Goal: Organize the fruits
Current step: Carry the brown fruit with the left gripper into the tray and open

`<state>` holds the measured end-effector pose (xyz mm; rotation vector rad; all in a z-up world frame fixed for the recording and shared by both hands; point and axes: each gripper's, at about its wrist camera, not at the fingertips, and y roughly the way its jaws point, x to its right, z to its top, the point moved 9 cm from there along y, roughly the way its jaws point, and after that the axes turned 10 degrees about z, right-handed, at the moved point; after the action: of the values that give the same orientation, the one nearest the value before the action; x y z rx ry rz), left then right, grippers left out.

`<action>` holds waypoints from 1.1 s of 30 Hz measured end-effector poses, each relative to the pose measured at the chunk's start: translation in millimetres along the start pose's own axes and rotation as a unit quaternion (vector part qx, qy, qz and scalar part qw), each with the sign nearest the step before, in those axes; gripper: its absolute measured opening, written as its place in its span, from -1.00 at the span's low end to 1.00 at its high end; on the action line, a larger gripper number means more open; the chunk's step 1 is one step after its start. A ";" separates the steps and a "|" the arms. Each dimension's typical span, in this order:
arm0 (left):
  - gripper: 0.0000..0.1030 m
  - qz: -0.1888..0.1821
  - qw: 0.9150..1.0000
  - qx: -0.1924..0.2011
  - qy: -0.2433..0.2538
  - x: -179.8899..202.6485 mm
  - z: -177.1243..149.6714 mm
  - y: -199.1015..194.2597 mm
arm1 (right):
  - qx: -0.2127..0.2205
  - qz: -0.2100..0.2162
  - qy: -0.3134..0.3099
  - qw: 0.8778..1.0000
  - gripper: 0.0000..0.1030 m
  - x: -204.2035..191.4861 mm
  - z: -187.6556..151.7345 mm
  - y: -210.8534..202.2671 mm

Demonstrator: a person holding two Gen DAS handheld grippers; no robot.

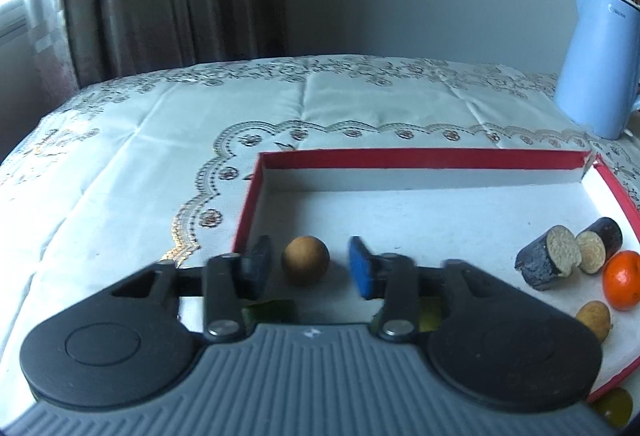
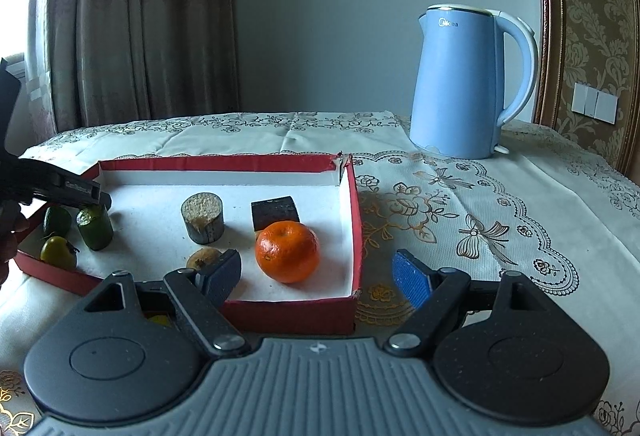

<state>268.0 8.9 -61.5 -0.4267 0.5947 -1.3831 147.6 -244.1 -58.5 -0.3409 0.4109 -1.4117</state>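
A red-walled tray (image 1: 420,159) (image 2: 357,220) with a white floor lies on the tablecloth. In the left wrist view my left gripper (image 1: 311,266) is open over the tray's left end. A small brown round fruit (image 1: 306,260) sits between its pads with a gap on each side. Two dark cane pieces (image 1: 548,262), an orange (image 1: 622,280) (image 2: 287,251) and another small brown fruit (image 1: 594,318) (image 2: 204,258) lie at the right end. My right gripper (image 2: 316,280) stands open and holds nothing. It straddles the tray's near right corner, just in front of the orange. From this side my left gripper (image 2: 100,198) hangs over a green cylinder (image 2: 95,228).
A light blue kettle (image 2: 472,84) (image 1: 596,68) stands behind the tray at the right. Two small green fruits (image 2: 59,252) lie at the tray's left end. A person's hand (image 2: 8,236) shows at the left edge. Curtains and a wall close the back.
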 end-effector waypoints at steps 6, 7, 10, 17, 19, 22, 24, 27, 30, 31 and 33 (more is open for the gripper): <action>0.21 0.007 0.999 0.039 0.015 -8.8 -3.0 -33.9 | 0.007 -0.006 0.010 1.000 0.67 5.5 1.6 -1.3; 0.36 0.023 0.998 0.052 0.019 -11.5 -3.7 -42.3 | 0.007 -0.007 0.010 1.000 0.67 6.0 1.6 -1.2; 0.54 0.056 0.991 0.116 0.024 -17.8 -7.2 -76.7 | 0.008 -0.010 0.010 1.000 0.67 7.1 1.7 -1.5; 0.62 0.037 0.985 0.165 0.037 -4.4 -39.8 -131.1 | 0.008 -0.015 0.009 1.000 0.67 7.3 1.5 -1.3; 0.62 0.024 0.986 0.159 0.047 6.8 -52.3 -135.4 | 0.010 -0.016 0.010 1.000 0.67 7.9 1.7 -1.6; 0.62 0.021 0.986 0.149 0.070 19.1 -66.0 -134.1 | 0.010 -0.016 0.011 1.000 0.67 8.5 1.7 -1.6; 0.62 0.016 0.988 0.137 0.076 22.7 -72.2 -131.0 | 0.012 -0.014 0.011 1.000 0.68 8.1 2.0 -2.0; 0.62 0.000 0.993 0.102 0.063 22.3 -81.8 -122.8 | 0.017 -0.009 0.007 1.000 0.68 5.2 2.2 -3.7; 0.62 -0.006 0.995 0.080 0.055 21.9 -89.9 -114.3 | 0.019 -0.003 -0.003 1.000 0.67 0.7 2.3 -5.9; 0.62 -0.003 0.995 0.076 0.057 21.7 -91.7 -111.1 | 0.020 0.003 -0.001 1.000 0.67 -0.9 2.5 -8.2; 0.62 0.001 0.996 0.070 0.058 20.6 -95.1 -106.6 | 0.018 0.024 0.004 1.000 0.67 -5.3 0.4 -15.1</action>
<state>127.5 -21.6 -74.2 -0.2355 0.5881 -1.4447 134.0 -240.8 -50.8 -0.2953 0.3973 -1.3731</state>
